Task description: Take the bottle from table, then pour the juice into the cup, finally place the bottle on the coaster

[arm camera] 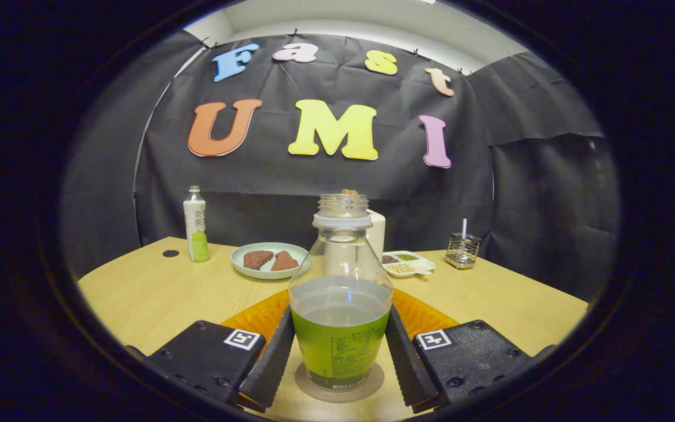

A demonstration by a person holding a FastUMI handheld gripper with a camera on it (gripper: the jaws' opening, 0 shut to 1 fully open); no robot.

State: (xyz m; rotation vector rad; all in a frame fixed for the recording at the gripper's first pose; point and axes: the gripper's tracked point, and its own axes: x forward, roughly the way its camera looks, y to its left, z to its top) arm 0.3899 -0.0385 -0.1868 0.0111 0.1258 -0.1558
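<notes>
Closest in, the gripper (340, 357) has its fingers on either side of the bottle (340, 305), and both seem to lie against the green label, so I take it to be pinching the bottle, though lightly or firmly I cannot tell. The bottle stands upright with no cap on, part full of pale liquid, its base sitting on the round coaster (314, 388) between the fingers on the table (144, 299). Just behind the bottle an orange, ribbed thing (255, 319) shows on both sides; I cannot tell whether that is the cup. Judging from this, the placing looks all but done, with only the letting go and backing off left; whether juice was poured I cannot see. Farther off lie a plate (268, 259) with two brown pieces and a small tray (408, 264) of grains, a white-and-green bottle (195, 225) to one side, and a wire holder (462, 250) by the wall.
</notes>
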